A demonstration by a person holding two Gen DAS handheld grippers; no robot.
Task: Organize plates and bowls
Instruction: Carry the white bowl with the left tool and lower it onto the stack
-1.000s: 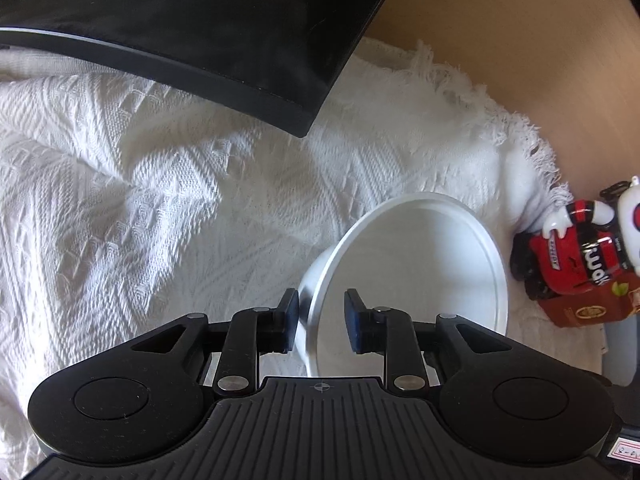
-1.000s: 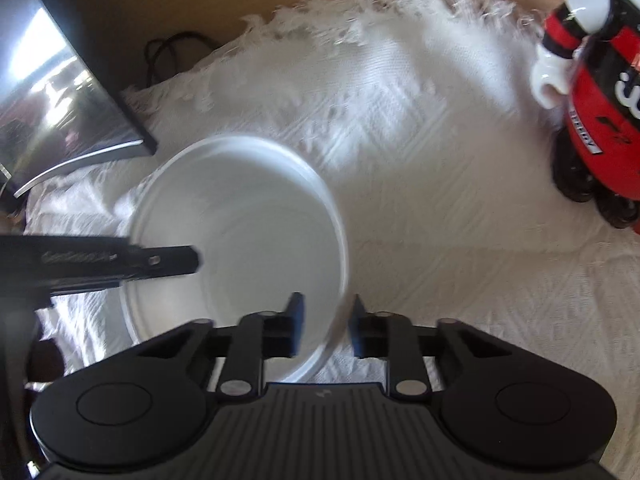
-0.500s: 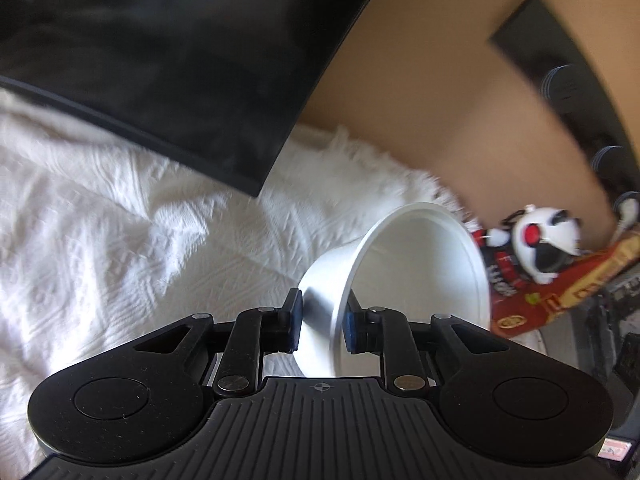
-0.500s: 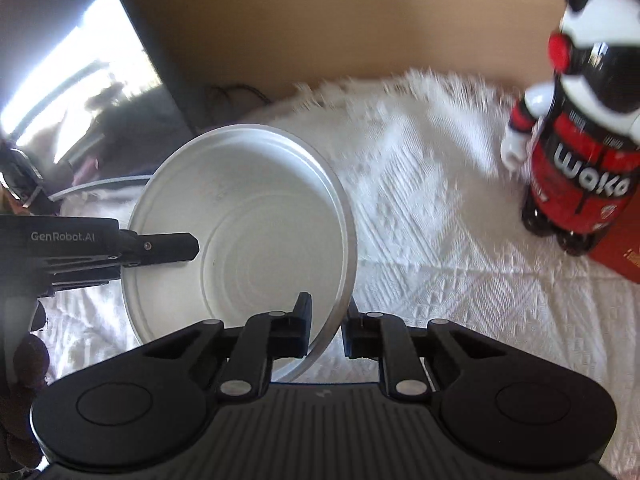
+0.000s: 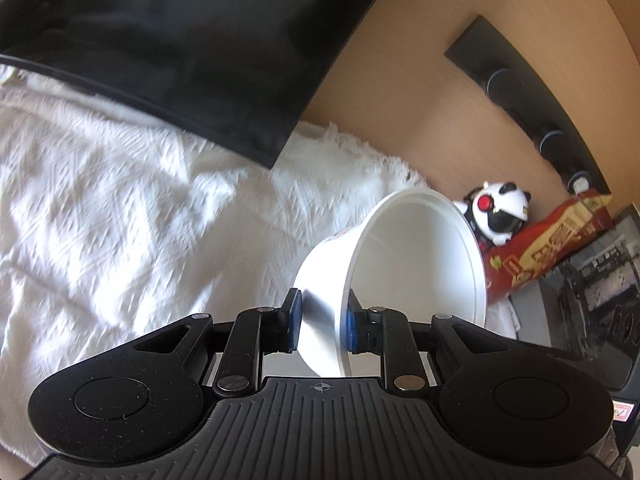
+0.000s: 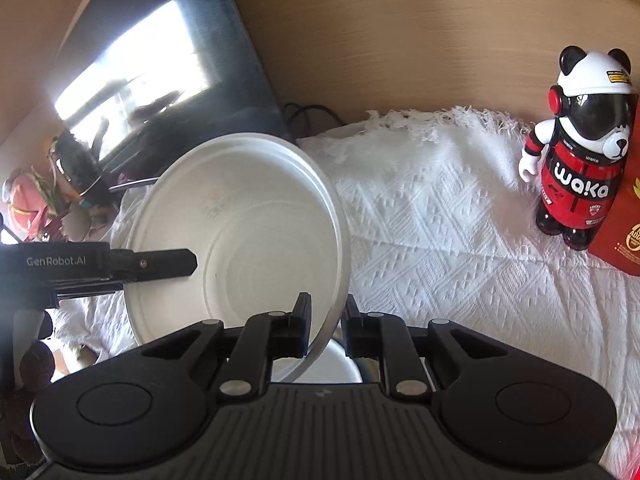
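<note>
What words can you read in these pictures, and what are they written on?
"GenRobot.AI": on the left hand-held gripper reaching into the white bowl.
"waka": on the panda figure, across its red chest.
Helmet sticker and small leg print on the panda figure: too small to read.
Red box: print too blurred to read.
Bowl's outside print: unreadable.

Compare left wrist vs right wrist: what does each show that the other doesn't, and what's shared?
Left wrist only: the left gripper shut on the white bowl rim, one finger outside the wall, one inside; a black wall strip.

Right wrist only: the right gripper shut on the opposite rim, the bowl's full interior, a black cable, and clutter at far left.

Both: the bowl, white cloth, dark monitor, panda figure, red box.
</note>
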